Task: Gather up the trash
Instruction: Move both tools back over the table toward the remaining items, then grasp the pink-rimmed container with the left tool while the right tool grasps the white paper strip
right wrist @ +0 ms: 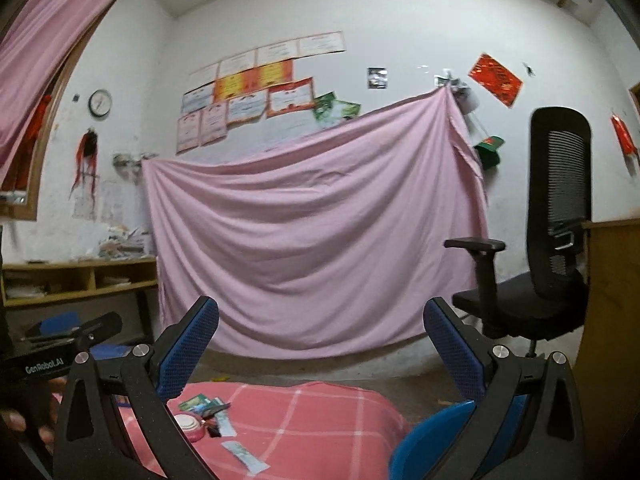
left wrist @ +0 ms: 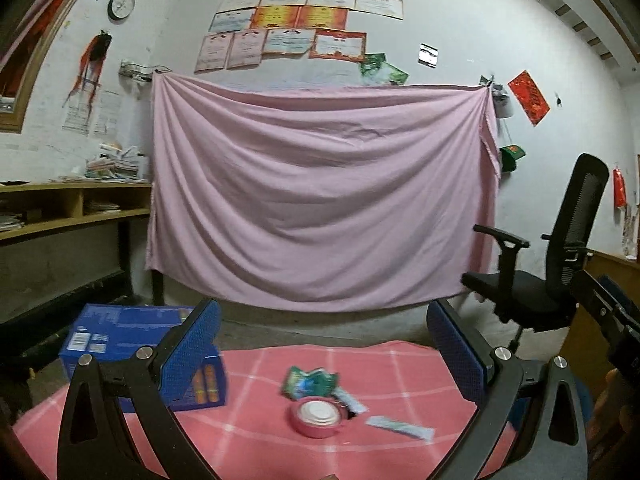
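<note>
A pink sheet [left wrist: 320, 200] hangs across the far wall, with one black office chair [left wrist: 552, 272] to its right and a wooden shelf [left wrist: 72, 208] to its left. In front of me stands a table under a red checked cloth [left wrist: 400, 376], and that is where the trash lies.

At the table's left edge sits one blue box [left wrist: 120, 336], its open end showing what look like orange packets inside; whether it is meant as the bin I cannot tell. A blue rounded thing [right wrist: 436, 440] shows low beside the right gripper; it may be a bin, but too little of it is visible to say.

Near the middle of the cloth I count four pieces, close together: one pink-sided tin [left wrist: 318, 416] with a silvery top, one crumpled green wrapper [left wrist: 308, 382] just behind it, one pale flat wrapper [left wrist: 400, 428] to its right, and a small strip [left wrist: 352, 400] between tin and wrappers. From the right-hand view a dark bit also lies by the tin, too blurred to name.

The left gripper [left wrist: 324, 344] stands wide open with nothing between its jaws, above the near edge of the table. The right gripper [right wrist: 320, 344] is likewise spread wide and empty.

By my judgement the collecting has barely begun, if at all: every piece I can see lies on the cloth, none is held.
</note>
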Action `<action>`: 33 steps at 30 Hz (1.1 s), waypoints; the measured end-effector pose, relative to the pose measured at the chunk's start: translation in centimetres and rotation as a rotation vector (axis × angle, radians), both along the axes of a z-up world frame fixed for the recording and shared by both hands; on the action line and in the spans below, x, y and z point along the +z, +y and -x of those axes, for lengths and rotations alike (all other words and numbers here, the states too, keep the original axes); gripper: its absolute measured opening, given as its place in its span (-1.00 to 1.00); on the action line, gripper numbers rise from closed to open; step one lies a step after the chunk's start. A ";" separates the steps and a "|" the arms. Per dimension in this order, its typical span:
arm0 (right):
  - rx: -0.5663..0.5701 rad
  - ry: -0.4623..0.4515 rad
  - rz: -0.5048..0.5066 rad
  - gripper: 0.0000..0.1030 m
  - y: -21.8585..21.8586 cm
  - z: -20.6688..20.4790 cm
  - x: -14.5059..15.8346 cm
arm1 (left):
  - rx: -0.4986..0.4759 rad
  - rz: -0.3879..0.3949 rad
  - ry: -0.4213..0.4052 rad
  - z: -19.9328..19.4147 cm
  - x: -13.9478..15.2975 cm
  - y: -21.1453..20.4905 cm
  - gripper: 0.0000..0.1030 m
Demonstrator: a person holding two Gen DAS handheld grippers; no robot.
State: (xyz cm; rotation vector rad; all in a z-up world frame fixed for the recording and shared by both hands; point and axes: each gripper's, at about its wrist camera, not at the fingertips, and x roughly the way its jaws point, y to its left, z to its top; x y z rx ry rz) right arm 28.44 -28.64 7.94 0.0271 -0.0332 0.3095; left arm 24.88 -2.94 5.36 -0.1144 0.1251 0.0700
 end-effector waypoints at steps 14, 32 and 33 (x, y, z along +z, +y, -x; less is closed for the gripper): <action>0.087 0.151 0.148 1.00 4.6 -3.3 -2.9 | -0.008 -0.021 0.157 -2.0 -4.4 3.2 0.96; 0.126 0.698 0.197 0.41 5.2 -10.5 -8.9 | -0.221 0.055 0.610 -10.4 -9.2 2.8 0.86; 0.142 0.725 0.206 0.32 5.4 -10.7 -9.3 | -0.230 0.061 0.622 -10.6 -9.3 2.8 0.83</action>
